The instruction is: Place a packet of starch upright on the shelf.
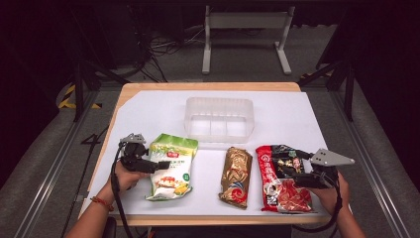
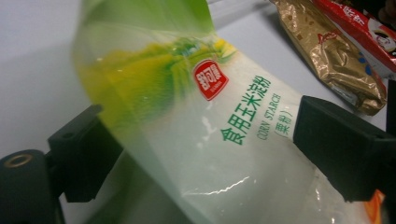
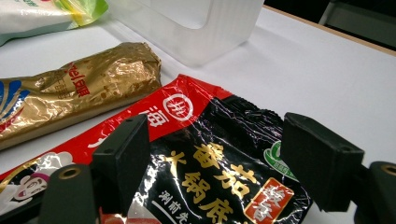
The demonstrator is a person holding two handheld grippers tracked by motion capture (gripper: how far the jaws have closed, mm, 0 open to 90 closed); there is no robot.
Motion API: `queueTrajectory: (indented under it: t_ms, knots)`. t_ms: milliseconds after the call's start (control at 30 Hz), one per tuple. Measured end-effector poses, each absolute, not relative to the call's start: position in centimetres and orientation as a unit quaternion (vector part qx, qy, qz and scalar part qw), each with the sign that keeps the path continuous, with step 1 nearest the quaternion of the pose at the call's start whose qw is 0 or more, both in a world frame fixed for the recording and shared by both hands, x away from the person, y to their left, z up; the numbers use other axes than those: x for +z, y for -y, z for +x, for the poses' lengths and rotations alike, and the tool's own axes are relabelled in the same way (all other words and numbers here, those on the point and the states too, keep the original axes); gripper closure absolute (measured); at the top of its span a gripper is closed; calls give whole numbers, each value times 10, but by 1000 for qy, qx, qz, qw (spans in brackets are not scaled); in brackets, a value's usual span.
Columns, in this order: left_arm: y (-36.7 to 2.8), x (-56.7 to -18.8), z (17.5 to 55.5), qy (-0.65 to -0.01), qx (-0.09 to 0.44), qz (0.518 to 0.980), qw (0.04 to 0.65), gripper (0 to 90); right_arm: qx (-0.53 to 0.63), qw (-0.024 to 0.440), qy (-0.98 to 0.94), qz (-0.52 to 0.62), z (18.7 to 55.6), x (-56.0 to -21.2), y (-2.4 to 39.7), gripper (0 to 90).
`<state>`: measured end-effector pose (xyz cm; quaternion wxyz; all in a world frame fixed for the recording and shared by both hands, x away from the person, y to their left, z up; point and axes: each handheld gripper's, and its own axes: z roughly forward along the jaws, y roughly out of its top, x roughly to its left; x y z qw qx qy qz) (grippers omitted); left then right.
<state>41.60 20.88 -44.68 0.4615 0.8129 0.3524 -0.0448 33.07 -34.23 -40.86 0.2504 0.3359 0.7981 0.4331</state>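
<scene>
Straddling the corn starch bag point(image 2: 224, 140) on the far left, the left gripper point(image 1: 148, 164) has its jaws spread, one either side of the pouch's body; in the left gripper view the green-and-white film bulges between them and neither pad looks pressed in. That bag lies at the left of the white table sheet point(image 1: 292, 111), near the front edge. The left hand point(image 1: 126, 176) comes in low from the bottom, wrist cocked so the tool points right, across the bag.

Moving along, a gold foil packet point(image 1: 236, 176) lies lengthwise in the middle, untouched, and the clear plastic bin point(image 1: 219, 119) sits empty just behind the row.

On the right, the red-and-black hot pot base packet point(image 1: 282, 178), and the right gripper point(image 1: 302, 179) reaching over its right half. Jaws apart here too: the right gripper view has them hanging wide above the glossy print, packet between them. The right hand point(image 1: 332, 191) is held low at the front corner, tool aimed left.

Trouble ahead? I'd say slippery film. The starch pouch is soft and loosely filled, so a pinch on its middle could squeeze powder aside and let it sag or slide out. The flat packet offers little to bite; closing pads may skate over it or nudge the gold one beside it.
</scene>
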Motion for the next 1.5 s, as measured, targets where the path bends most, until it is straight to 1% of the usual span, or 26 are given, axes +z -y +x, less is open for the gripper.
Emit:
queueTrajectory:
  t_ms: [33, 67, 100, 133, 167, 267, 367, 400, 433, 467, 500, 533, 600, 667, 833, 933, 1067, 1167, 1200, 1233, 1300, 1500]
  knots:
    - [-208, -447, 416, -351, -43, 814, 460, 149, 433, 253, -797, 337, 331, -409, 342, 250]
    - [-207, -447, 416, -349, -53, 812, 466, 186, 434, 256, -795, 338, 331, -408, 342, 251]
    - [-208, -447, 416, -342, -61, 810, 473, 256, 436, 256, -793, 340, 331, -409, 343, 251]
    - [-207, -446, 416, -340, -58, 810, 475, 320, 437, 255, -791, 343, 331, -409, 343, 251]
    - [-206, -447, 415, -342, -53, 811, 472, 345, 439, 254, -790, 344, 332, -409, 344, 251]
    - [-207, -446, 415, -338, -54, 808, 480, 517, 437, 254, -791, 346, 332, -410, 344, 246]
    - [-207, -445, 414, -338, -48, 808, 479, 608, 434, 258, -791, 346, 332, -410, 343, 236]
    - [-207, -445, 413, -341, -43, 808, 479, 608, 434, 258, -791, 346, 332, -410, 343, 236]
    - [-206, -443, 411, -344, -29, 808, 478, 688, 433, 256, -792, 346, 332, -410, 343, 235]
    - [-206, -443, 411, -344, -29, 808, 478, 741, 433, 256, -792, 346, 332, -410, 343, 235]
    - [-207, -441, 409, -346, -27, 804, 482, 741, 433, 257, -792, 346, 331, -410, 343, 236]
    - [-207, -440, 409, -344, -22, 804, 485, 785, 432, 258, -792, 346, 331, -410, 343, 236]
    - [-208, -438, 407, -345, -13, 801, 490, 818, 433, 259, -791, 346, 331, -409, 344, 235]
    - [-210, -434, 404, -344, -7, 790, 507, 880, 434, 258, -791, 346, 331, -409, 344, 236]
    - [-209, -422, 391, -319, 28, 790, 523, 897, 436, 260, -790, 345, 330, -408, 344, 237]
    - [-208, -411, 380, -305, 47, 780, 544, 899, 437, 259, -790, 344, 330, -408, 345, 237]
    - [-206, -401, 370, -294, 53, 770, 563, 900, 436, 260, -790, 344, 330, -408, 345, 236]
    - [-200, -386, 359, -275, 75, 764, 580, 900, 436, 260, -790, 344, 329, -407, 345, 236]
    - [-200, -386, 359, -275, 75, 764, 580, 900, 436, 260, -790, 344, 329, -407, 345, 236]
    - [-197, -380, 354, -282, 96, 752, 588, 900, 437, 261, -789, 344, 329, -407, 345, 237]
    - [-196, -378, 352, -288, 95, 743, 596, 900, 437, 261, -789, 345, 329, -407, 345, 237]
    - [-195, -360, 351, -281, 142, 736, 599, 900, 442, 257, -786, 349, 330, -408, 347, 235]
